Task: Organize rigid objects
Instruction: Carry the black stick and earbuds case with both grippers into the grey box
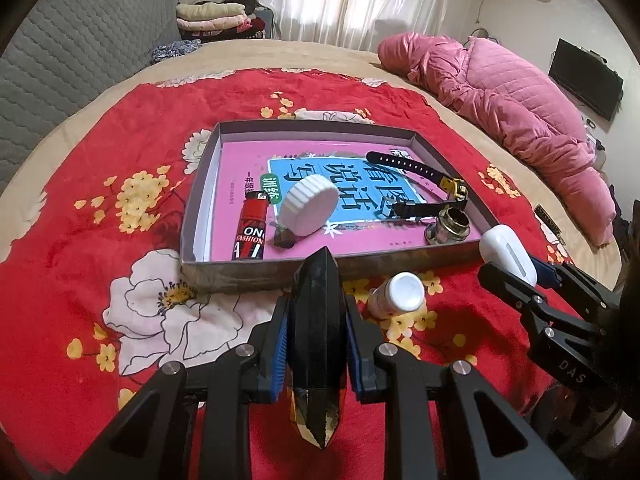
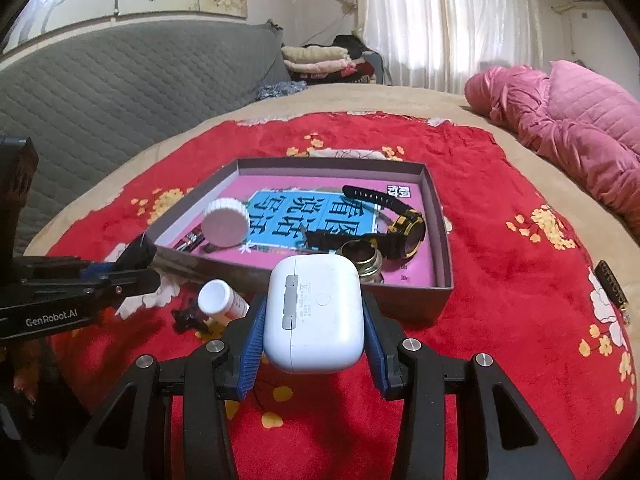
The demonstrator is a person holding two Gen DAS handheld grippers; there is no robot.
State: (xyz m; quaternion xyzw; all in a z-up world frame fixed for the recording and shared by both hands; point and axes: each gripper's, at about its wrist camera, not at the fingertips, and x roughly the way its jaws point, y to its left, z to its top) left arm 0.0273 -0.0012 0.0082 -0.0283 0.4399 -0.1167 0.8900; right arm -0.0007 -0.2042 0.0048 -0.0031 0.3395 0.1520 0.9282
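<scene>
Both grippers are loaded: left gripper (image 1: 316,344) is clamped on a black faceted block (image 1: 316,320), right gripper (image 2: 314,332) on a white earbud case (image 2: 314,312), hovering just before the tray's (image 2: 400,296) near wall. I'd clear that wall first, then drop each onto a bare patch, away from the watch (image 2: 400,228).

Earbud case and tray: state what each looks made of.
Earbud case, gripped by the right tool: likely hard plastic, smooth glossy white shell with a grey metal-looking hinge. Tray: probably cardboard, thin matte grey walls with straight folded corners.

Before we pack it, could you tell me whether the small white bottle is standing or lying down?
Lying down: the bottle rests on its side on the red blanket, outside the box.
</scene>
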